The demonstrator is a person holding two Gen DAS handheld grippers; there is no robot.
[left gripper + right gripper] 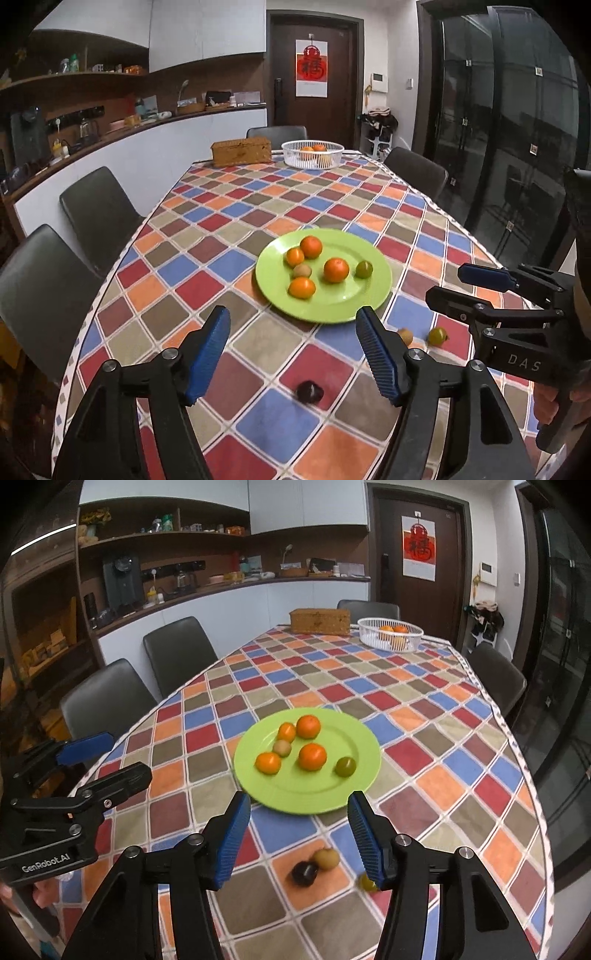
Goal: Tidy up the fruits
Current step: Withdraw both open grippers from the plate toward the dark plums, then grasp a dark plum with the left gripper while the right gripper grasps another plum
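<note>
Dining table (236, 206) under a glossy diamond-check cloth; dark padded chairs, wooden shelving, brown door beyond.

Round green plate (347, 295) holds four smooth oranges (336, 269), one brownish and one green fruit. Loose on the cloth: dark fruit (304, 873), tan fruit (325, 858), green fruit (367, 882). White mesh basket (295, 157) and woven box (242, 150) at far end. Left gripper (293, 354) and right gripper (299, 836): ribbed blue pads parted, empty.

a home dining room: checked tablecloth (280, 206), dark chairs (177, 650), a cluttered sideboard counter (236, 585), shelves (162, 535), an entrance door (314, 74).
</note>
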